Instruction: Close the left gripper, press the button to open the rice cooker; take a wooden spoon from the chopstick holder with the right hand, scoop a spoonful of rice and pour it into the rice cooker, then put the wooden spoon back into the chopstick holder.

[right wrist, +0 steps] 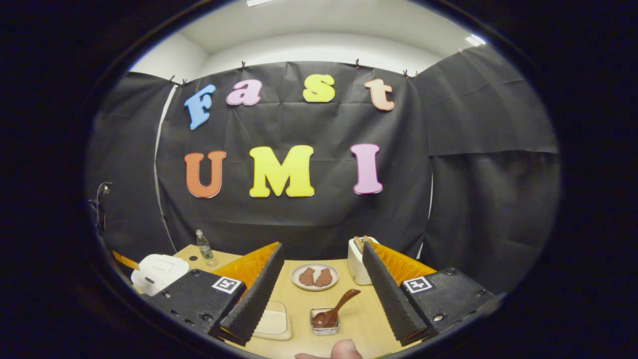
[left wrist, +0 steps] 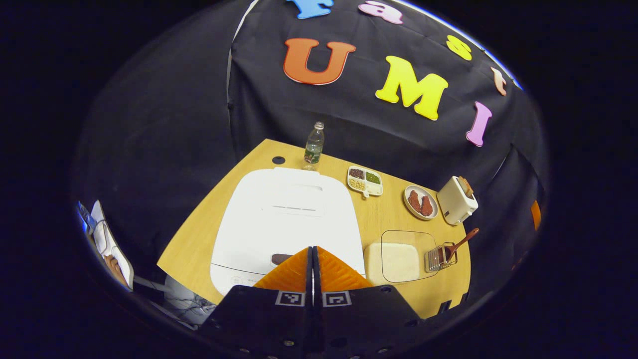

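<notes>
1. My left hand-held gripper (left wrist: 313, 259) is clenched, fingers pressed together with nothing between them, poised over the front edge of the white rice cooker (left wrist: 286, 224), whose lid is down.
2. My right hand-held gripper (right wrist: 324, 291) is released, jaws wide apart.
3. The wooden spoon (right wrist: 335, 309) leans in the chopstick holder (right wrist: 325, 321) on the desk (right wrist: 359, 314), beside the rice container (left wrist: 398, 257).
</notes>
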`<state>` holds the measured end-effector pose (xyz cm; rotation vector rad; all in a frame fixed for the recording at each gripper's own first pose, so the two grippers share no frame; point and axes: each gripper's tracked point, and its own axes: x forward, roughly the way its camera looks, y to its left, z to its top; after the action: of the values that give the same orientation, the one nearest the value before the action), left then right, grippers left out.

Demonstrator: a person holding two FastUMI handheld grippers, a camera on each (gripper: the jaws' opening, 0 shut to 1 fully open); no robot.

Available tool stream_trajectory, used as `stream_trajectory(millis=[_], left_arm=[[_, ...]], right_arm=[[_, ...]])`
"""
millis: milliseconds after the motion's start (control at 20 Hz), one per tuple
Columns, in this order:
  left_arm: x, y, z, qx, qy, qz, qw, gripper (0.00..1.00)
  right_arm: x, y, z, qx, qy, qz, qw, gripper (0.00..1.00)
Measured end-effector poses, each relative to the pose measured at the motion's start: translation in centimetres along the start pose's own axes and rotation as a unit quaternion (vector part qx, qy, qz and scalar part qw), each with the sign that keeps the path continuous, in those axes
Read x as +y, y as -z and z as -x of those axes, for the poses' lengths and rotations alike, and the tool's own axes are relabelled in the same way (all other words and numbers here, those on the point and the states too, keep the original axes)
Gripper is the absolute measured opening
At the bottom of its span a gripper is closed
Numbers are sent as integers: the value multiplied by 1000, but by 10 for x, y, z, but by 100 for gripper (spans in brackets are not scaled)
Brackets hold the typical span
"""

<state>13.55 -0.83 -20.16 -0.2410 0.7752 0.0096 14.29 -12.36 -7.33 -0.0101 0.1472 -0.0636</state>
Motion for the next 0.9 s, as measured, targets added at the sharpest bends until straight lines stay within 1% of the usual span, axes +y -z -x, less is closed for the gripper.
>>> stream_trajectory(millis=[150,200,350,450,700,750,900], left_arm=[[14,5,-16,17,-13,9,1000,0],[16,6,-20,24,-15,13,1000,0],[26,11,-30,33,-26,16,999,0],[26,15,-33,41,-26,18,999,0],[30,30,-40,65,-28,-4,997,0],[31,31,-43,63,-29,-3,998,0],[30,34,-43,69,-27,31,997,0]], right_arm=[[-8,7,-9,10,8,-6,1000,99],[-9,11,-12,15,8,-6,1000,100],[-11,16,-19,21,9,-6,1000,100],[-10,16,-22,21,7,-8,1000,100],[-11,22,-27,25,10,-12,1000,100],[-10,24,-28,27,10,-15,999,100],[-8,31,-27,30,11,-19,999,100]])
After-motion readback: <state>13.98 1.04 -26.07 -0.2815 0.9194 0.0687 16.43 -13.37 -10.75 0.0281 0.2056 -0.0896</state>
